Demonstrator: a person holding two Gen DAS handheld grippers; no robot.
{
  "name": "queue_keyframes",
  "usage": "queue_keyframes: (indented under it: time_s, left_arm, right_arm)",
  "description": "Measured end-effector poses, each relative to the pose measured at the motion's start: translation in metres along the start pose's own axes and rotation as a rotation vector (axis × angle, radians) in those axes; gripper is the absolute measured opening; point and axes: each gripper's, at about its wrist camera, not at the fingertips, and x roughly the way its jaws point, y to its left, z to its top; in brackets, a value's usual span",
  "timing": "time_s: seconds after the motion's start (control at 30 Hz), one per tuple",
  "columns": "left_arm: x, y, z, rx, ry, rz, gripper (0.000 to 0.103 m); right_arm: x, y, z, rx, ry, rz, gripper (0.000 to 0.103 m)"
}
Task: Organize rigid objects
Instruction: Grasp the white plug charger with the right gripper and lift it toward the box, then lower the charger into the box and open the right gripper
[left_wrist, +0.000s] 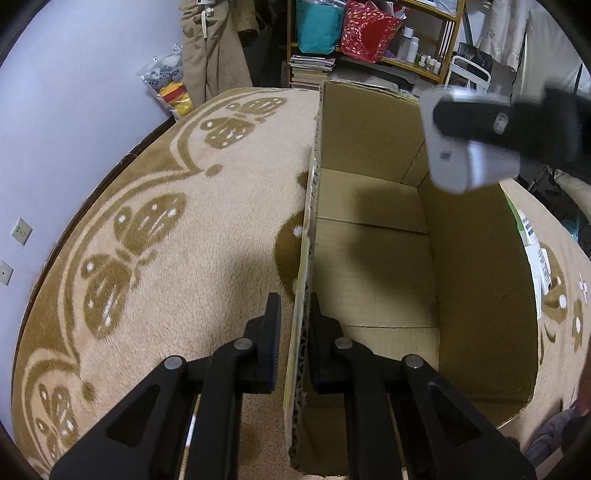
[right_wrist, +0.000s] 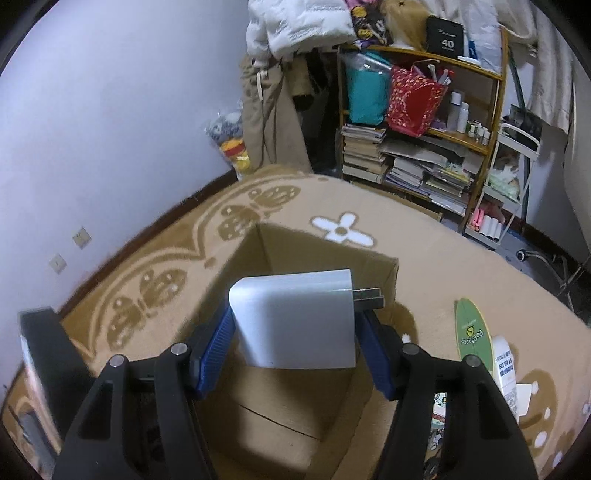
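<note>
1. Above the open cardboard box (right_wrist: 295, 417), a white plug-in charger (right_wrist: 295, 317) sits clamped between the blue pads of the right hand-held gripper (right_wrist: 295, 350), its metal prongs (right_wrist: 367, 297) sticking out toward 3 o'clock.
2. Seen from the left wrist, the charger hangs at 2 o'clock over the box's bare bottom, likely positioned for a drop inside.
3. The left hand-held gripper (left_wrist: 295, 345) is pinched shut on the box's near wall (left_wrist: 304, 295), probably to steady the box on the soft butterfly-patterned blanket (left_wrist: 166, 229).
4. At 4 o'clock of the box in the right view, a green card (right_wrist: 472, 338) and white packets (right_wrist: 508, 373) lie on the blanket, seemingly not yet sorted.
</note>
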Motion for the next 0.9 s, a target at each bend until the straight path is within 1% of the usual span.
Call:
queue_keyframes:
  time_s: [0.1,0.2,0.3,0.43,0.63,0.77,0.83,0.9]
  left_arm:
    - [0.0,0.0,0.0,-0.005,0.001,-0.002,0.011]
    - [0.0,0.0,0.001,-0.003,0.0,0.0,0.011]
    - [0.0,0.0,0.0,0.004,-0.002,0.008,0.011]
    - [0.0,0.0,0.001,0.004,-0.005,0.003,0.011]
    - [-0.004,-0.005,-0.002,0.032,-0.02,0.03,0.011]
    - [-0.004,-0.005,-0.002,0.023,-0.024,0.03,0.012]
    - [-0.005,-0.005,-0.002,0.023,-0.028,0.035,0.012]
    - [-0.006,-0.005,-0.002,0.023,-0.028,0.035,0.012]
  right_arm:
    - [0.007,-0.002,-0.009,0.015,0.027,0.022,0.069]
    - [0.013,-0.003,-0.017,0.016,0.06,0.014,0.07]
    - [0.015,-0.004,-0.023,0.013,0.067,0.017,0.07]
    - [0.019,-0.005,-0.028,-0.005,0.081,-0.003,0.07]
    - [0.018,-0.005,-0.029,-0.018,0.081,-0.007,0.07]
    - [0.007,-0.004,-0.025,-0.021,0.023,-0.003,0.07]
    - [0.002,-0.001,-0.019,-0.031,0.013,0.001,0.07]
    - [-0.002,0.0,-0.016,-0.054,0.006,-0.013,0.07]
